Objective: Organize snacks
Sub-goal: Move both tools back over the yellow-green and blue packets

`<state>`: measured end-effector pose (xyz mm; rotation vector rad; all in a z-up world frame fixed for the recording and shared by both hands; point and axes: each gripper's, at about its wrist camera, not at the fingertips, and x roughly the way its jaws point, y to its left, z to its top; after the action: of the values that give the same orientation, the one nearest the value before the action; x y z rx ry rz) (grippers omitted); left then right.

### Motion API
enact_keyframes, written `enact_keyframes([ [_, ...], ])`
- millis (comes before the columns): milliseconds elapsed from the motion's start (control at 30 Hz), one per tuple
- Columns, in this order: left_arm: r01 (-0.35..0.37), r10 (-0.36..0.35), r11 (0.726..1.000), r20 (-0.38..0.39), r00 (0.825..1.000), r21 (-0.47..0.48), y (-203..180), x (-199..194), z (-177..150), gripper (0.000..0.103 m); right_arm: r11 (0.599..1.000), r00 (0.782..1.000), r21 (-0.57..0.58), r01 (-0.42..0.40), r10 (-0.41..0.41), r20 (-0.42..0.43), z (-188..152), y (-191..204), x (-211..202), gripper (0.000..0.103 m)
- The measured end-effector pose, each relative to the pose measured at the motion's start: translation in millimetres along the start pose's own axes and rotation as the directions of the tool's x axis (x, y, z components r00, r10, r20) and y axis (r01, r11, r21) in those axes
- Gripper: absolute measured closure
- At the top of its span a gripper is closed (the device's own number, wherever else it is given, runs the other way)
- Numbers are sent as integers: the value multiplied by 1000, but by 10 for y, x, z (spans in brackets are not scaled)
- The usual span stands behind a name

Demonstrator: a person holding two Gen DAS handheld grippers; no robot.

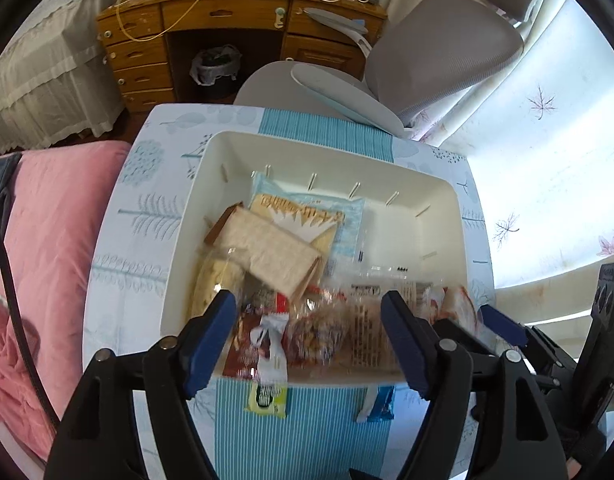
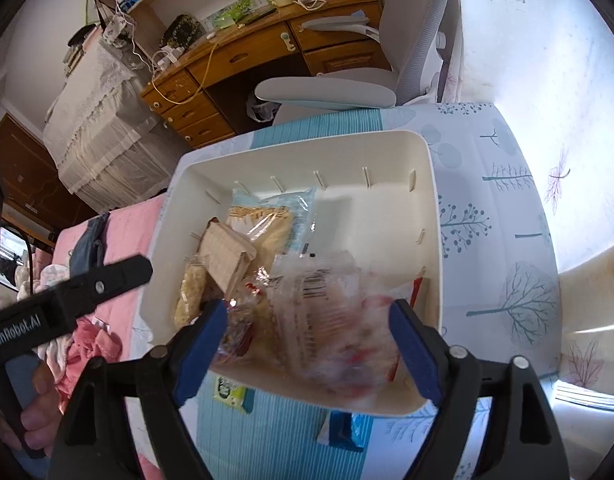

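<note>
A white bin [image 1: 307,148] [image 2: 307,148] stands on the table and holds several snack packs: a brown box [image 1: 267,252] [image 2: 227,256], a blue-edged cracker pack [image 1: 307,216] [image 2: 267,216], a clear pack of nuts [image 1: 315,336]. My left gripper [image 1: 307,340] is open and empty above the bin's near side. My right gripper [image 2: 307,348] is open; a blurred clear pack with a barcode [image 2: 327,312] lies between its fingers, over the bin's near right part. A yellow-green pack [image 1: 267,396] [image 2: 231,392] and a blue pack [image 1: 381,404] [image 2: 347,428] lie on the table in front of the bin.
The bin sits on a blue striped mat [image 1: 307,432] over a tree-print tablecloth [image 2: 507,240]. A grey office chair [image 1: 427,56] and a wooden desk [image 1: 227,16] stand behind the table. A pink blanket [image 1: 47,240] lies to the left.
</note>
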<state>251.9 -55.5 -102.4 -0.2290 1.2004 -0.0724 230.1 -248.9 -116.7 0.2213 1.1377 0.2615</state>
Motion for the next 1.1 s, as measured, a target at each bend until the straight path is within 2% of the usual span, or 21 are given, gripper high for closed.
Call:
enact_keyframes([
  [367, -26, 27, 996, 17, 999, -81, 139, -361, -701, 27, 998, 999, -33, -47, 47, 5, -311, 60, -275, 14],
  [667, -39, 38, 987, -10, 999, -155, 328, -328, -1209, 27, 998, 998, -35, -53, 51, -48, -702, 18, -246, 14],
  [800, -35, 34, 982, -8, 999, -185, 443, -269, -1355, 27, 1000, 999, -13, -25, 25, -19, -876, -38, -273, 14],
  [1100, -21, 22, 984, 4, 1000, -175, 593, -150, -1529, 23, 999, 1000, 32, -1, 1, 6, -1240, -169, -178, 14],
])
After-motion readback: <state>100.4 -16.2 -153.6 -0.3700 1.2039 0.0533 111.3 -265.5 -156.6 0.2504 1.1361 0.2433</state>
